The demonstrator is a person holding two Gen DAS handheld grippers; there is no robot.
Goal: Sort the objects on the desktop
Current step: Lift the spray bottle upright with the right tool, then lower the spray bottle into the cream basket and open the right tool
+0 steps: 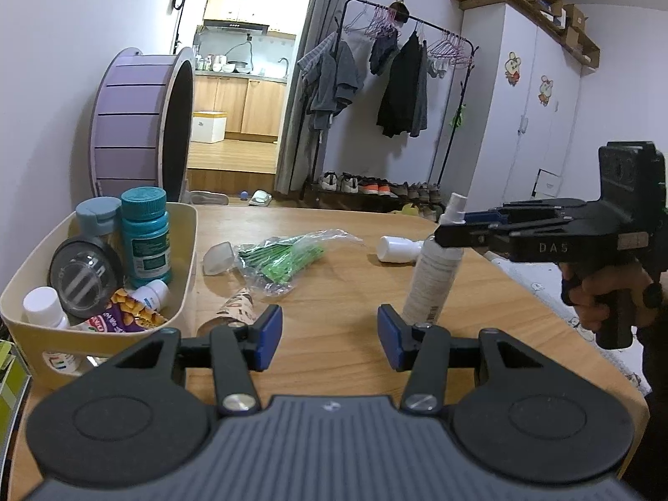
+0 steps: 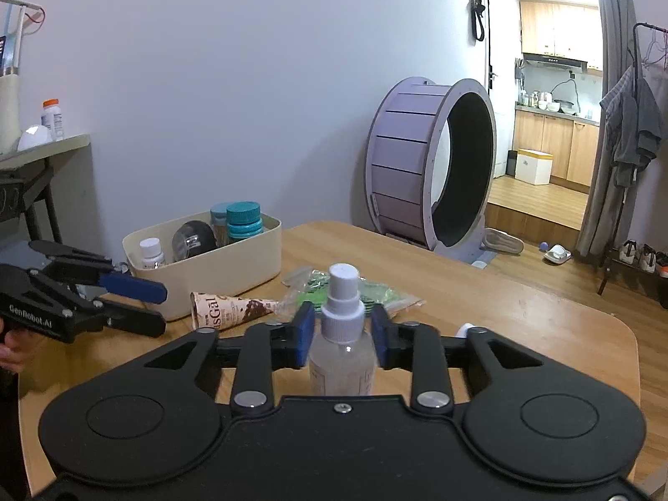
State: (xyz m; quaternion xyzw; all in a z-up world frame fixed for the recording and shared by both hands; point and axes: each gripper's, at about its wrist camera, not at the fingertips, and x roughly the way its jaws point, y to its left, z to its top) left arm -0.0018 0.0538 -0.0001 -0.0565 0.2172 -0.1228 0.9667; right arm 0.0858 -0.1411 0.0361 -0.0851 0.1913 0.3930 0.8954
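- right gripper [image 2: 342, 336]: blue pads either side of the spray bottle [image 2: 342, 350], at its shoulder just under the white pump head. whether the pads press the bottle or only flank it, cannot tell; in the right wrist view a thin gap seems to show on each side.
- spray bottle: upright, base on the wooden table [image 1: 334, 292]; seen from the left wrist view [image 1: 434, 275] it stands near the table's right part, right gripper's fingers reaching it from the right.
- left gripper [image 1: 330, 338]: jaws wide apart, nothing between them, held low over the table's near edge. in the right wrist view it shows at far left [image 2: 137, 304], fingers spread, beside the bin.
- cream bin [image 1: 183, 259]: on the table's left part. inside: teal-capped bottle [image 1: 146, 238] upright, grey-capped jar [image 1: 98, 219] behind it, dark round lidded container [image 1: 83, 277], two small white bottles, one upright [image 1: 41, 307], one lying [image 1: 152, 294], and a snack packet [image 1: 129, 315].
- loose on the table: ice-cream cone wrapper [image 2: 234, 309] lying on its side just beside the bin; clear bag of green sticks [image 1: 284, 259] mid-table; small clear cup [image 1: 219, 258] tipped over, left of the bag; white bottle [image 1: 396, 249] lying on its side, behind the spray bottle.
- a hand [image 1: 605, 296] grips the right gripper's handle at the right edge.
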